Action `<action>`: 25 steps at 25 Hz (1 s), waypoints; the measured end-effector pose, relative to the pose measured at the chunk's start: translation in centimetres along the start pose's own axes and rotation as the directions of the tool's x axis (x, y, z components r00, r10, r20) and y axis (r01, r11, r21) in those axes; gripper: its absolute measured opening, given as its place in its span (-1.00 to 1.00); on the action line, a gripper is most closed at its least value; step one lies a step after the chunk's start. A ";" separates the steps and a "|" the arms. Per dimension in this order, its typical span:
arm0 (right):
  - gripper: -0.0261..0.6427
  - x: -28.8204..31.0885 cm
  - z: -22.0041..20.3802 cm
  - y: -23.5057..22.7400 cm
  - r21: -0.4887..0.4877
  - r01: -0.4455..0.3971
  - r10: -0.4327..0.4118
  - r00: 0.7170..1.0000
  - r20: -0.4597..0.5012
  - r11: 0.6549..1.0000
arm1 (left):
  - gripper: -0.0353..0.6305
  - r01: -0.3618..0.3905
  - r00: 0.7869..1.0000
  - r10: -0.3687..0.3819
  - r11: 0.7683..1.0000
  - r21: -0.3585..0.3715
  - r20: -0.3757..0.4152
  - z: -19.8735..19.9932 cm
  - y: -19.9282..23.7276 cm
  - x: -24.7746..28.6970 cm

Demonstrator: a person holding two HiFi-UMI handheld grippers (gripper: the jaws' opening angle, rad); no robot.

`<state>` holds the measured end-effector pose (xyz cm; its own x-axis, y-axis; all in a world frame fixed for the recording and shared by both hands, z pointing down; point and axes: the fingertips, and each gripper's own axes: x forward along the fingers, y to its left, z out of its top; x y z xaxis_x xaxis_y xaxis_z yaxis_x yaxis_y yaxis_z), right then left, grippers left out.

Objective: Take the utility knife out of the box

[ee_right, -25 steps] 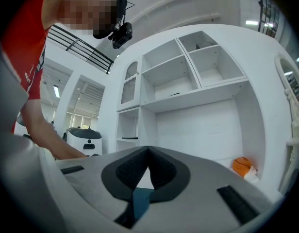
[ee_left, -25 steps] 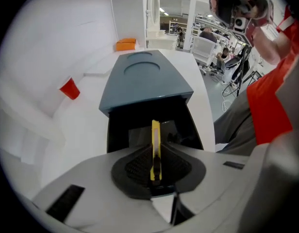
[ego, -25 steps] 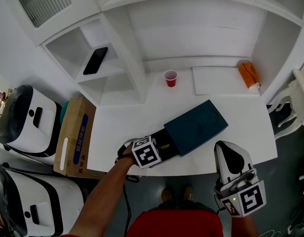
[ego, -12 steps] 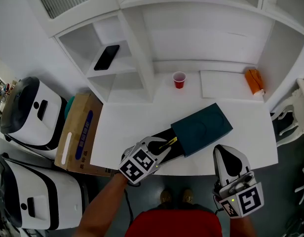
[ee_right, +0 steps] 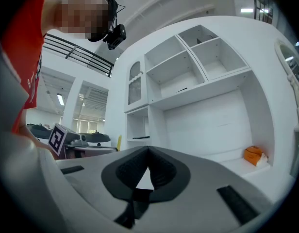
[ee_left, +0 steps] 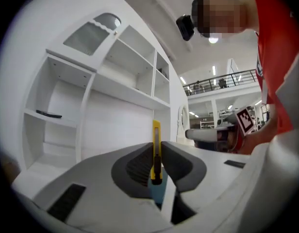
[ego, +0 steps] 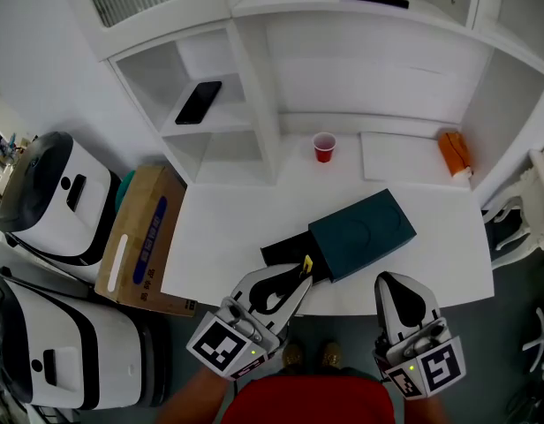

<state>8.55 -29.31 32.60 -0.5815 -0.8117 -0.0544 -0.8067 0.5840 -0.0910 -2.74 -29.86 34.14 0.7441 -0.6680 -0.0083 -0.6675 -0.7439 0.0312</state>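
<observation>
left hand-held gripper (ego: 296,279) clamps the utility knife (ee_left: 156,152), held clear of the box (ego: 365,228). right hand-held gripper (ego: 398,286) closed, empty. extraction judged complete; only set-down may remain.

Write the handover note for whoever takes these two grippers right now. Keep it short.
Left gripper: shut on the yellow utility knife, held in the air at the table's front edge.
Right gripper: jaws together, nothing in them, off the front edge to the right.
Box: dark teal, lying on the white table, with its black tray slid out toward the person.
Done: the knife looks clear of the tray.
Left: probably only to set the knife down on a bare part of the table. The tray is open.
</observation>
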 end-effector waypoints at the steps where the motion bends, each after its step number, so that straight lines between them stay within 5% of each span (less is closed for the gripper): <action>1: -0.91 -0.1 0.1 0.1 0.003 0.000 0.000 1.000 0.002 1.000 | -0.66 -0.015 1.000 0.015 1.000 -0.004 0.022 0.4 -0.1 -0.4; 25: -0.91 -1.7 1.6 2.1 -0.017 -0.010 0.011 0.999 0.038 1.000 | -0.66 -0.015 1.000 0.014 1.000 0.024 0.020 1.9 -2.9 -2.6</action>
<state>7.98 -26.67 30.86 -0.5855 -0.8053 -0.0934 -0.8025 0.5921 -0.0737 -2.81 -26.04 32.21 0.7338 -0.6788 -0.0274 -0.6789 -0.7342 0.0074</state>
